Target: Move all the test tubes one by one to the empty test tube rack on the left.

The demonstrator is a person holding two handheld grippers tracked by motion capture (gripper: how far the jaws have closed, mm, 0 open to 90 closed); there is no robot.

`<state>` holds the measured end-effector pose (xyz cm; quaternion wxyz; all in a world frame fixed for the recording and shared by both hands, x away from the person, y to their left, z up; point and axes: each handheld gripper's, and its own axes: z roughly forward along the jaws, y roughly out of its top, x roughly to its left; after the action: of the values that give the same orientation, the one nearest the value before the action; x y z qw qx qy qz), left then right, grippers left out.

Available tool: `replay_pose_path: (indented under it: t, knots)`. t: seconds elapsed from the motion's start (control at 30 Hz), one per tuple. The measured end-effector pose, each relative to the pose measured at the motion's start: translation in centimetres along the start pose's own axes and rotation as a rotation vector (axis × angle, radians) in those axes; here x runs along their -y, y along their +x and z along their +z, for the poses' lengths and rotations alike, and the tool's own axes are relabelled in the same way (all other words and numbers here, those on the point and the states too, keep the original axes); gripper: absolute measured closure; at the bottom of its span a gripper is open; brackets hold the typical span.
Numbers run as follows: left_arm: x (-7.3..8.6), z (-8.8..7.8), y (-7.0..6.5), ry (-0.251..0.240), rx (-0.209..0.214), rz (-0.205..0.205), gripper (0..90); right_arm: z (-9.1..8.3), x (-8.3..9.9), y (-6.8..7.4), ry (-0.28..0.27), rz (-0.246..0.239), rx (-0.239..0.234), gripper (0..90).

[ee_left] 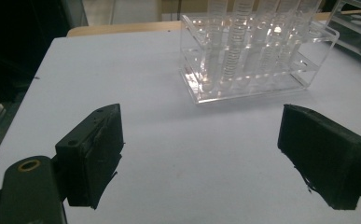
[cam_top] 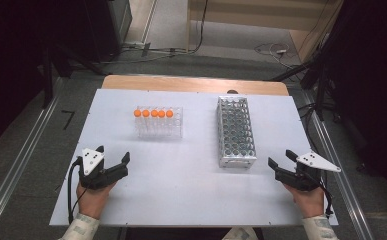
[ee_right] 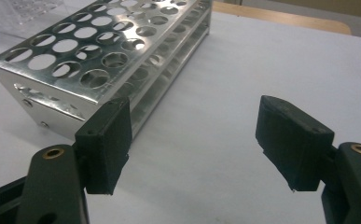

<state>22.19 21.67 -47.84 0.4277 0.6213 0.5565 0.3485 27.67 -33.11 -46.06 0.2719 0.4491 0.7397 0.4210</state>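
A clear plastic rack [cam_top: 159,122] holds several tubes with orange caps [cam_top: 153,113], left of centre on the white board [cam_top: 181,185]. From the left gripper view the same clear rack [ee_left: 255,60] stands ahead. To its right lies an empty metal rack [cam_top: 236,131] full of round holes, also close in front as the metal rack [ee_right: 103,51] in the right gripper view. My left gripper [cam_top: 113,159] rests near the board's front left, open and empty. My right gripper [cam_top: 282,158] rests at the front right, open and empty, just right of the metal rack's near end.
The white board lies on a wooden table [cam_top: 191,83] whose far edge shows behind it. Cables [cam_top: 273,50] run over the floor beyond. Dark stands [cam_top: 326,75] rise at the right, dark equipment [cam_top: 56,50] at the left.
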Motion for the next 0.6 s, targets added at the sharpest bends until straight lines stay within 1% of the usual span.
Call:
replay_pose_path:
  t: [0.17, 0.3, 0.43, 0.5, 0.53, 0.6]
  knots:
    - [0.3, -0.3, 0.7, 0.002, -0.014, -0.009, 15.1, -0.4, 0.4, -0.7, -0.001, 0.01, 0.03, 25.1]
    - [0.7, -0.6, 1.5, 0.01, -0.033, -0.014, 15.1, -0.8, 1.0, -1.7, 0.008, 0.027, 0.061, 25.1]
    - [1.2, -0.7, 2.4, 0.023, -0.063, -0.014, 15.1, -1.3, 1.7, -2.9, 0.01, 0.051, 0.093, 25.1]
    - [1.4, -0.6, 2.8, 0.026, -0.07, -0.026, 15.1, -1.5, 2.0, -3.4, 0.011, 0.058, 0.108, 25.1]
    - [1.4, -0.6, 3.0, 0.029, -0.074, -0.026, 15.1, -1.5, 2.2, -3.6, 0.015, 0.065, 0.115, 25.1]
    - [1.5, -0.6, 3.0, 0.029, -0.079, -0.028, 15.1, -1.6, 2.4, -3.9, 0.017, 0.066, 0.129, 25.1]
